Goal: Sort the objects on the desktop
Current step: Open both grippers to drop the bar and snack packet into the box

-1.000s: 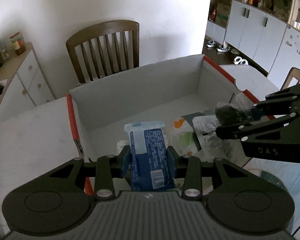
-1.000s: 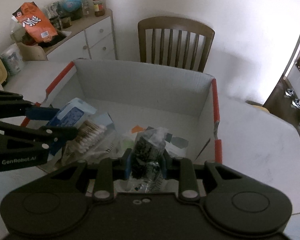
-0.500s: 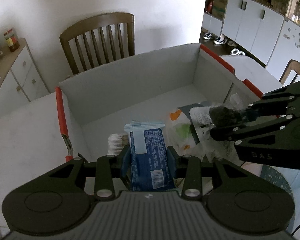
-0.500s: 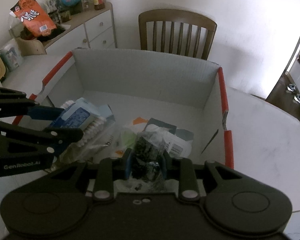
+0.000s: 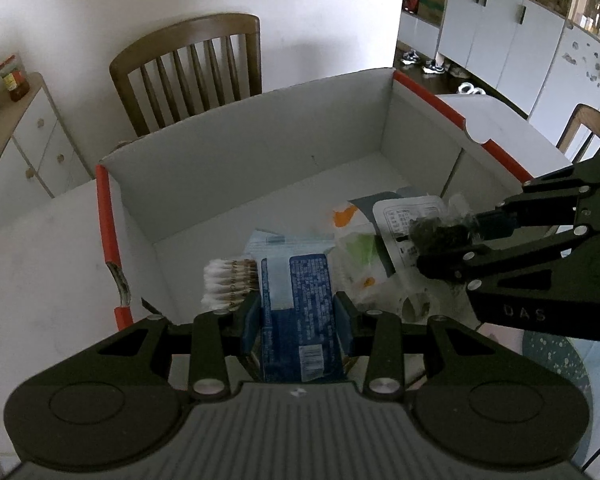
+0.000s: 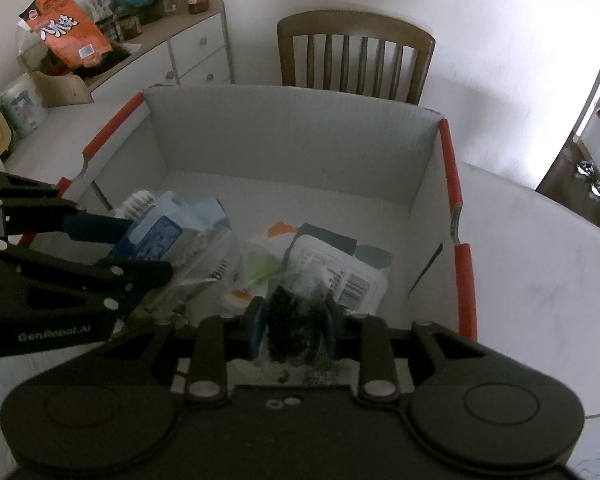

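My left gripper [image 5: 296, 312] is shut on a blue packet [image 5: 296, 300], held over the near edge of a white box with red-trimmed rims [image 5: 106, 220]. In the right wrist view the left gripper [image 6: 140, 256] holds the same blue packet [image 6: 160, 236]. My right gripper [image 6: 292, 324] is shut on a clear bag of dark bits [image 6: 294, 328]; it shows in the left wrist view [image 5: 440, 248] over the box's right side. In the box lie a cotton swab bundle [image 5: 228, 284], a white labelled pouch [image 6: 340, 276] and an orange-green packet [image 5: 356, 248].
A wooden chair [image 5: 188, 76] stands behind the box. A white sideboard [image 6: 188, 56] with an orange bag [image 6: 64, 32] and jars is at the back left. The white table [image 6: 532, 264] extends to the right of the box.
Both grippers, still holding their items, have moved forward and lower over the box. The cotton swab bundle now shows beside the blue packet.
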The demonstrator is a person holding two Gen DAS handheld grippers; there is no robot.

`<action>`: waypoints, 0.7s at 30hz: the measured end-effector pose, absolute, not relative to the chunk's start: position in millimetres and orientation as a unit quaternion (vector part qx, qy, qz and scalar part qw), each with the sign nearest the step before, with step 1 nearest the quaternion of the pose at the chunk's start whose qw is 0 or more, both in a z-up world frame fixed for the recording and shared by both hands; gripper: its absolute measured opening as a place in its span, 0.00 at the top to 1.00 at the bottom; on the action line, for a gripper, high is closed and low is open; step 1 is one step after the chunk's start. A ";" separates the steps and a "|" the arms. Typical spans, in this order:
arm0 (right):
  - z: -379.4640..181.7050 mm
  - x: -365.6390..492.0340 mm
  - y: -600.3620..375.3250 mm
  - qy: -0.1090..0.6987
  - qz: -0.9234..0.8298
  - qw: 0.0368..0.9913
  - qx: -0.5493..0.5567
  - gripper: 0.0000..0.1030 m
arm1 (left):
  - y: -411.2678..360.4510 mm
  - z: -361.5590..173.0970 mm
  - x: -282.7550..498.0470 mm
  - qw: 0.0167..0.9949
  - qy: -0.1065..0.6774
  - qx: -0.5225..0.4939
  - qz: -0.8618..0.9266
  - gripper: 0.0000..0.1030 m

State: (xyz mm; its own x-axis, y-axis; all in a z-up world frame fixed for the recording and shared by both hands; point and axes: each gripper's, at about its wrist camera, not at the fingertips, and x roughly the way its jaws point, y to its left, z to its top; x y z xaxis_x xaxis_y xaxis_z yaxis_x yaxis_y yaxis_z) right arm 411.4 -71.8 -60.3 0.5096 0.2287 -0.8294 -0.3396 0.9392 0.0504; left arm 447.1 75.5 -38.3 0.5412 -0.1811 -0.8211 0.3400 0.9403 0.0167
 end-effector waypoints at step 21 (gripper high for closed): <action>-39.9 398.1 -84.9 0.447 0.162 0.878 -0.047 0.61 | 71.6 -25.2 439.8 0.876 0.453 0.095 -0.136 0.47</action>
State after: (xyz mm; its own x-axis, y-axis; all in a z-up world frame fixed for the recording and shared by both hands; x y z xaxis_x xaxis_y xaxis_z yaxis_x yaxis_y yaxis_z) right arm 398.1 -84.9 -39.9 0.5480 0.2422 -0.8007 -0.3266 0.9431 0.0617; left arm 439.8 71.6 -25.2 0.5532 -0.1515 -0.8191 0.3234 0.9453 0.0436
